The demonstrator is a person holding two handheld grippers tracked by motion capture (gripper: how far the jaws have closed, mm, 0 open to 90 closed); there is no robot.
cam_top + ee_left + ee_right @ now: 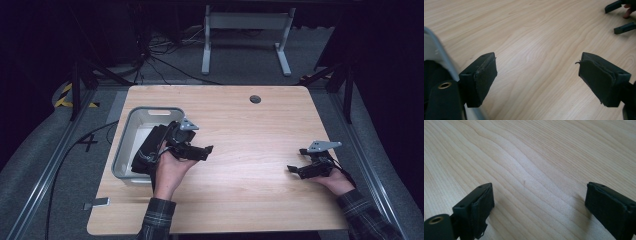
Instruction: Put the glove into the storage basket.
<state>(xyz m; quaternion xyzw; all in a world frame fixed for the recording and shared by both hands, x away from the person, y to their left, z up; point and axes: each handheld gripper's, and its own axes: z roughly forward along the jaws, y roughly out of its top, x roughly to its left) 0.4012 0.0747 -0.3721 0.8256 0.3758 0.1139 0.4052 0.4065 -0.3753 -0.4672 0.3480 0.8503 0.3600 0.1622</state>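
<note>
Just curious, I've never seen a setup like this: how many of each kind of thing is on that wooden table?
Handheld grippers: 2, the left gripper and the right gripper, both open.
Grey bins: 1, the bin.
Dark items inside the bin: 1, kind unclear.
Total: 4

At the left of the high view, we cannot make out what the dark mass in the grey bin (131, 131) is; the left gripper (202, 152) and hand hide part of it. In the left gripper view, the bin's rim is blurred and cut off at lower left. The tabletop (260, 200) meets the bottom edge there.
</note>
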